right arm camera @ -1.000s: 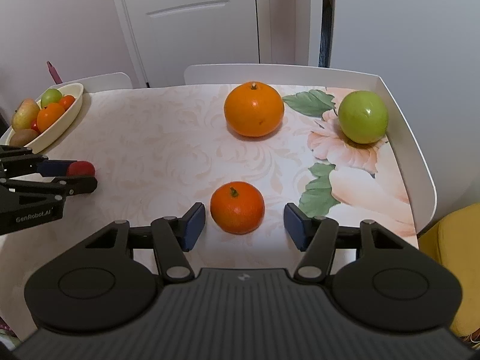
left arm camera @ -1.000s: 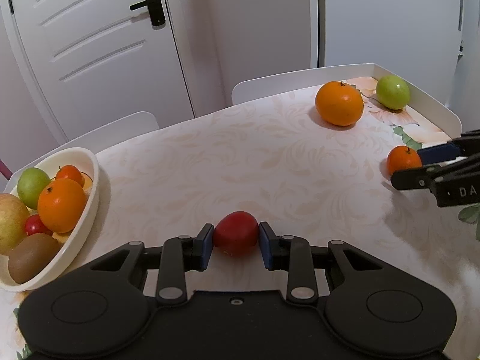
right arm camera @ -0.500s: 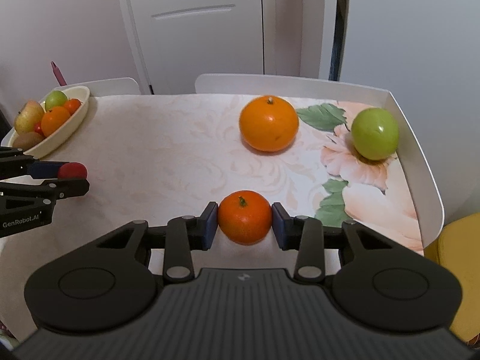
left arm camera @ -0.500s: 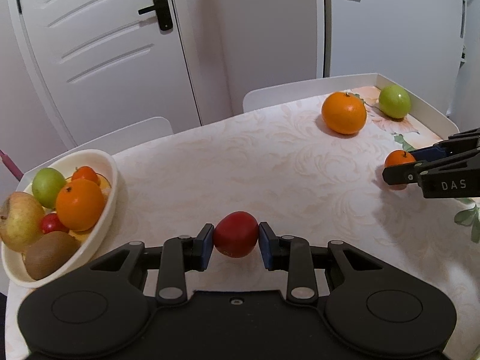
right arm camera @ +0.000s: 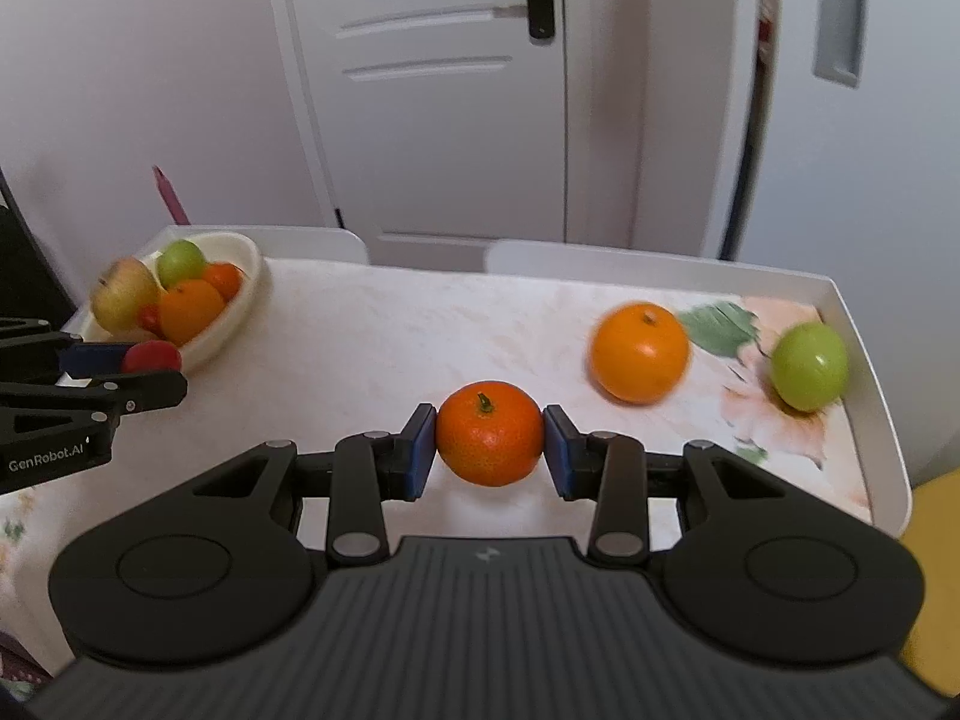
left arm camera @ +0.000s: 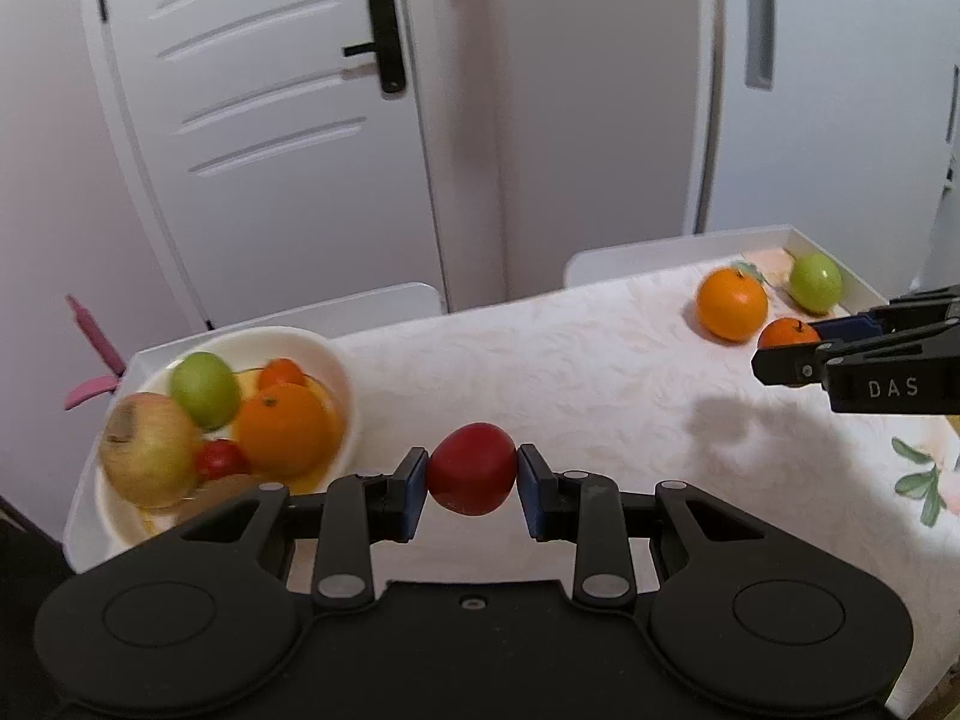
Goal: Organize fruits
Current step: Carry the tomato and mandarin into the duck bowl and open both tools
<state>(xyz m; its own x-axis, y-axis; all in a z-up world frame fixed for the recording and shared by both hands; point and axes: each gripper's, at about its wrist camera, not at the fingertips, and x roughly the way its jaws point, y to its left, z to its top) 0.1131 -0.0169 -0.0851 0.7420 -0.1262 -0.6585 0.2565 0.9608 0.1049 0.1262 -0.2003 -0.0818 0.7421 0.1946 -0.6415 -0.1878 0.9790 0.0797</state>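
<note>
Two printed markings can be read, both in pale capitals or mixed letters on black bodywork. In the left wrist view, the letters "DAS" stand on the side of the right hand-held gripper [left arm camera: 786, 341], which enters from the right edge above the worktop [left arm camera: 570, 360]. In the right wrist view, the wording "GenRobot.AI" stands on the side of the left hand-held gripper [right arm camera: 150, 369], at the left edge of the picture. A small lightning-bolt sign is moulded on the ribbed housing at the bottom centre of the right wrist view.

red fruit [left arm camera: 472, 477] | orange mandarin [right arm camera: 489, 441] | white bowl [left arm camera: 345, 387] | floral tablecloth [right arm camera: 420, 348]
</note>
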